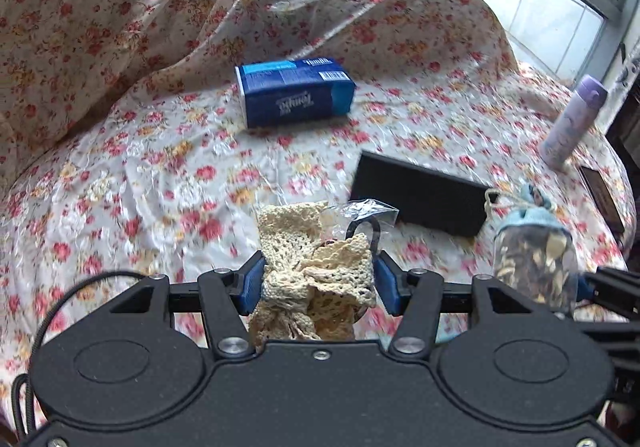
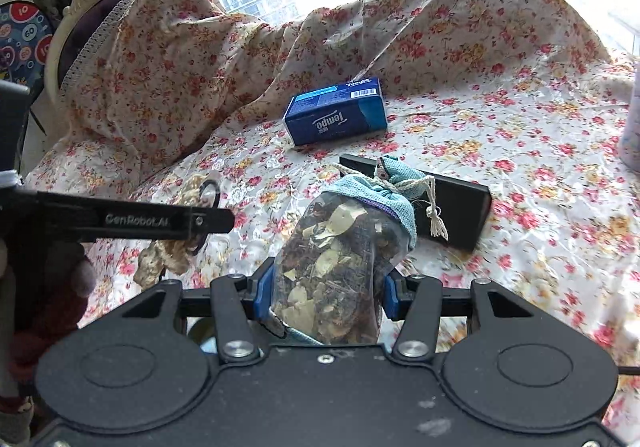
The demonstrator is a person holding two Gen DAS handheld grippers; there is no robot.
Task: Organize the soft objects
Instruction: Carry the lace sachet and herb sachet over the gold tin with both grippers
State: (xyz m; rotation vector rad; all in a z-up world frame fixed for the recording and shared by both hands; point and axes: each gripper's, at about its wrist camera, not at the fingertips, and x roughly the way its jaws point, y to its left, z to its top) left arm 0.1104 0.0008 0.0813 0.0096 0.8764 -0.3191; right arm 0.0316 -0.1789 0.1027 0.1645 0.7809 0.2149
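Lilac bottle (image 2: 634, 127) was cut off by frame edge at 3 o'clock in right wrist view; flat brown item (image 1: 602, 197) near 3 o'clock too blurred to identify; lower end of crochet piece (image 1: 316, 279) hid behind gripper body

Bare floral cloth (image 1: 140, 175) left; tissue pack (image 1: 296, 91), black box (image 1: 420, 195) and bottle (image 1: 572, 123) ahead, right.

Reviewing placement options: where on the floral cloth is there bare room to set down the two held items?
Bare floral cloth lies left of the black box and in front of the blue tissue pack. Right side is crowded: black box, purple bottle, dark flat object.
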